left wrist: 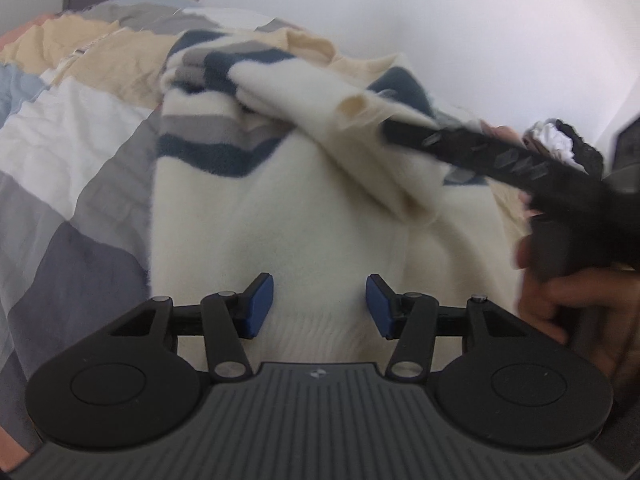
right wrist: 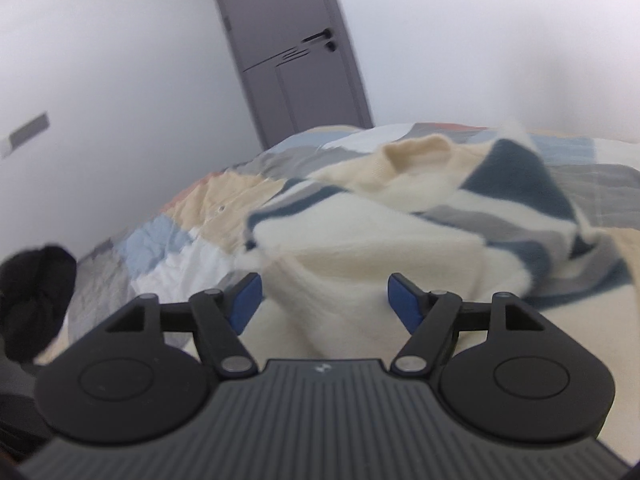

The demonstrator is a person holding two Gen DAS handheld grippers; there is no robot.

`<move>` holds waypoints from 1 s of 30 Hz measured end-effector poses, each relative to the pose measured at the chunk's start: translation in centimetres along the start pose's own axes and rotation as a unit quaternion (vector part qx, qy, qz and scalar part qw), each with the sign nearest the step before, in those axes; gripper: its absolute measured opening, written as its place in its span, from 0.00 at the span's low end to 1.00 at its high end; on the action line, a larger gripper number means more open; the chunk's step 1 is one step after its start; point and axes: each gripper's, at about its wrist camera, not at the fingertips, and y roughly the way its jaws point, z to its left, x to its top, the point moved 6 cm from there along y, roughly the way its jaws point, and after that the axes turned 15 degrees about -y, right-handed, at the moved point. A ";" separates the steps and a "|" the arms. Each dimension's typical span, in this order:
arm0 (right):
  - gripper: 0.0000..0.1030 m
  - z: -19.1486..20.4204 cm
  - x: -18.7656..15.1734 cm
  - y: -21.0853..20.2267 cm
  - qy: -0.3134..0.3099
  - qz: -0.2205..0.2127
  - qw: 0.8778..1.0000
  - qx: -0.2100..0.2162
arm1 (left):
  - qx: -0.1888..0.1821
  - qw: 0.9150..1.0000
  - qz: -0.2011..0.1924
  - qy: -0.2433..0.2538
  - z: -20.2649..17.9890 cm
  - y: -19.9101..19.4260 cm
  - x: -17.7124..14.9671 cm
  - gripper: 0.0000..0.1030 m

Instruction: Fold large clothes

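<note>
The left hand-held gripper (left wrist: 319, 306) hovers over a cream sweater (left wrist: 280, 220), its blue pads spread apart with nothing pinched between them. The right hand-held gripper (right wrist: 324, 302) is likewise open and empty above the same sweater. In the left wrist view, the right tool's black fingers (left wrist: 460, 146) reach across from the right beside a raised sleeve. The sweater, banded in navy and grey, lies rumpled on a bed with a patchwork quilt (left wrist: 60, 160). A grey door (right wrist: 296, 60) stands behind.
</note>
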 end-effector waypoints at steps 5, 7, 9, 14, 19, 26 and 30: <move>0.69 0.8 -1.3 2.1 -0.034 0.035 0.999 -0.018 | -0.014 1.000 -0.009 0.000 0.2 -0.3 -0.2 0.57; 0.67 0.6 -1.7 2.5 -0.040 0.039 0.998 -0.031 | -0.015 1.000 -0.013 0.009 0.2 -0.1 -0.3 0.57; 0.61 0.3 -1.6 2.6 -0.042 0.031 0.998 -0.045 | -0.018 1.000 -0.020 0.016 0.1 0.3 -0.3 0.57; 0.32 -0.5 -0.8 1.6 -0.025 0.012 0.998 -0.058 | -0.028 0.999 -0.022 -0.008 0.5 0.4 0.2 0.57; 0.17 -0.9 0.1 -0.9 0.003 -0.015 0.997 -0.072 | -0.032 0.998 -0.025 -0.040 1.0 0.1 0.6 0.57; 0.16 -3.0 -0.2 -5.1 0.049 -0.004 0.987 -0.155 | -0.033 0.995 -0.026 -0.092 1.3 -0.1 0.5 0.57; 0.16 -6.6 -3.4 -5.7 0.145 0.056 0.973 -0.170 | -0.029 0.994 -0.030 -0.104 1.4 -0.8 0.3 0.57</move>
